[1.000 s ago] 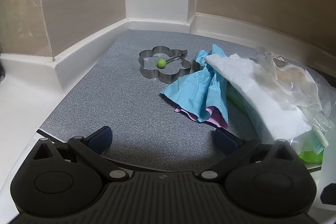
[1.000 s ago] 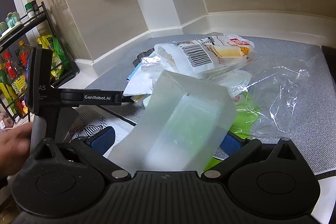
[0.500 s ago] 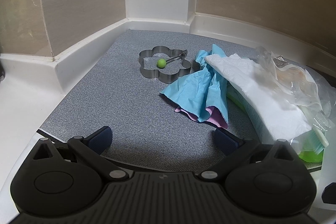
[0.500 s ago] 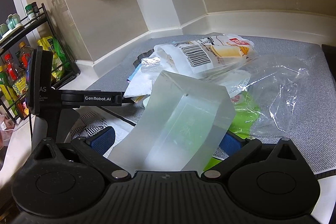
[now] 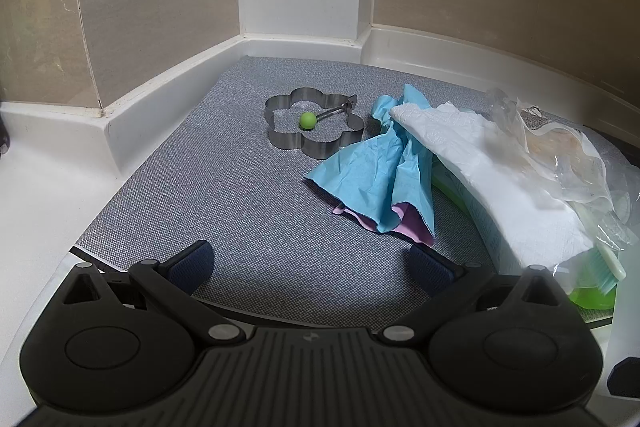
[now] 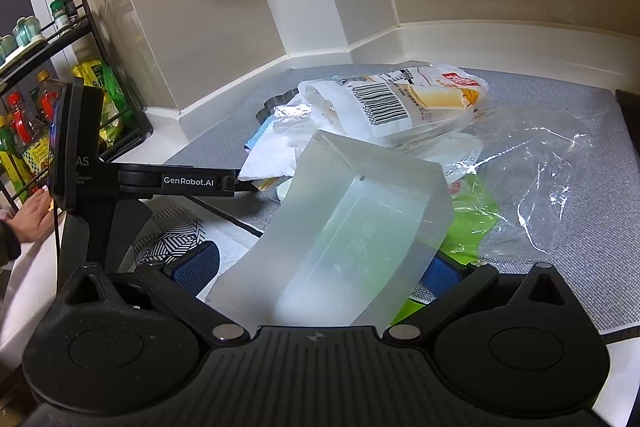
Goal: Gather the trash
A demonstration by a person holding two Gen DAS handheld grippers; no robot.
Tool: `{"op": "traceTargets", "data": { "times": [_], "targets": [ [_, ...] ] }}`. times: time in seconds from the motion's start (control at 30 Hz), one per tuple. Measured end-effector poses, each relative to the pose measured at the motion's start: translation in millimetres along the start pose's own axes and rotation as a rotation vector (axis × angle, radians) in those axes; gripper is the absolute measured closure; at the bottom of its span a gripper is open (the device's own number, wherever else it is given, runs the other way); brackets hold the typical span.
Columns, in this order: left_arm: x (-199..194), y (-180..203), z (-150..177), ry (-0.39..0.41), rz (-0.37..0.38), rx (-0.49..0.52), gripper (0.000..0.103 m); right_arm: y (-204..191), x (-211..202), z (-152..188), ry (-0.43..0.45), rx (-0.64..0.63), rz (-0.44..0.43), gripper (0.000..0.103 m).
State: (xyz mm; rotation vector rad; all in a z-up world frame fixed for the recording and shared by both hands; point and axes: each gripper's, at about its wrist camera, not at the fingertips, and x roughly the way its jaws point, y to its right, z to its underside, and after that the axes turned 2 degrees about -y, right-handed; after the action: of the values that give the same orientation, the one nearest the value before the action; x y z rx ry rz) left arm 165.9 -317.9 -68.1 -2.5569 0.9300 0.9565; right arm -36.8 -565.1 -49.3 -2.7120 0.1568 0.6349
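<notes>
Left gripper [image 5: 310,265] is held low over the grey mat [image 5: 224,195], fingers spread wide, nothing between them. Right gripper [image 6: 320,267] is clamped on a translucent plastic container [image 6: 344,231], which stands up between the blue pads and tilts forward toward the pile. Most of the trash is seen heaped on the mat: a crumpled blue paper [image 5: 376,183] with a pink sheet under it, a white paper towel [image 5: 488,183] lying over it, a barcoded snack wrapper [image 6: 404,99] on top, a clear film bag [image 6: 536,167] spread to the right, and a green wrapper [image 6: 472,223] partly under the container. A flower-shaped metal ring [image 5: 314,129] with a green knob sits just beside the blue paper, touching or nearly so; it is judged a utensil, not trash. No bin or bag for collection is visible in either view. A hand [image 6: 34,217] is seen at the left edge near the spice rack [image 6: 80,99]. Progress is judged early: one item is in grip, nothing visibly deposited, the whole pile left to clear.
</notes>
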Motion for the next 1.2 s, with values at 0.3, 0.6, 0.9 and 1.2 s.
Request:
{"op": "traceTargets", "data": {
  "times": [0.3,0.6,0.9,1.2],
  "targets": [
    [0.0,0.1,0.0,0.000,0.000,0.000,0.000,0.9,-0.2,0.1,0.002,0.006,-0.007,0.000],
    [0.2,0.2,0.1,-0.001,-0.001,0.000,0.000,0.9,-0.2,0.0,0.002,0.006,-0.006,0.000],
    [-0.1,-0.1,-0.2,-0.001,-0.002,-0.001,0.000,0.0,-0.3,0.0,0.001,0.001,-0.008,0.000],
    [0.3,-0.1,-0.4,-0.002,-0.002,-0.001,0.000,1.4,-1.2,0.3,0.004,0.008,-0.015,0.000]
  ]
}}
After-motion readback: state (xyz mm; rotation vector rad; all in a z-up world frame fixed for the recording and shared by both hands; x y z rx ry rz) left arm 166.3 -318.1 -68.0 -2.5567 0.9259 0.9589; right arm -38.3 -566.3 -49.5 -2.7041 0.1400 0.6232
